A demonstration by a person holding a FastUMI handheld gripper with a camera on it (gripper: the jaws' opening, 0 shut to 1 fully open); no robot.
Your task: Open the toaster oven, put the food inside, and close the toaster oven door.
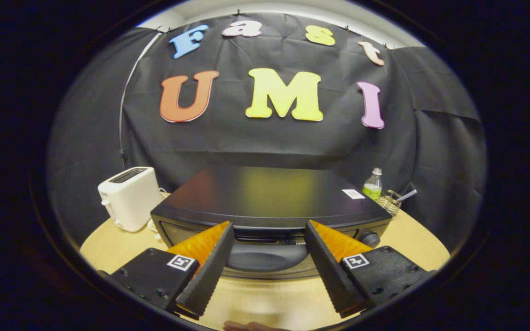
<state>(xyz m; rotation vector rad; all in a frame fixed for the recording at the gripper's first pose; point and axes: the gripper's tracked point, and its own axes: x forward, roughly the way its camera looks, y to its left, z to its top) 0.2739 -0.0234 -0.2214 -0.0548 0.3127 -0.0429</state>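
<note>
Spread ribbed jaws flank glossy toaster oven (265,202) handle.

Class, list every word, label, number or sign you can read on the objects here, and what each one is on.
White sticker on the toaster oven top: too small to read.
Square coded markers on the open hand-held gripper: patterns, no words.
Bottle label: blurred.

Nothing legible is showing here: the small white sticker (353,193) sitting on the glossy black toaster oven's (269,197) top is staying too blurred to read.
</note>
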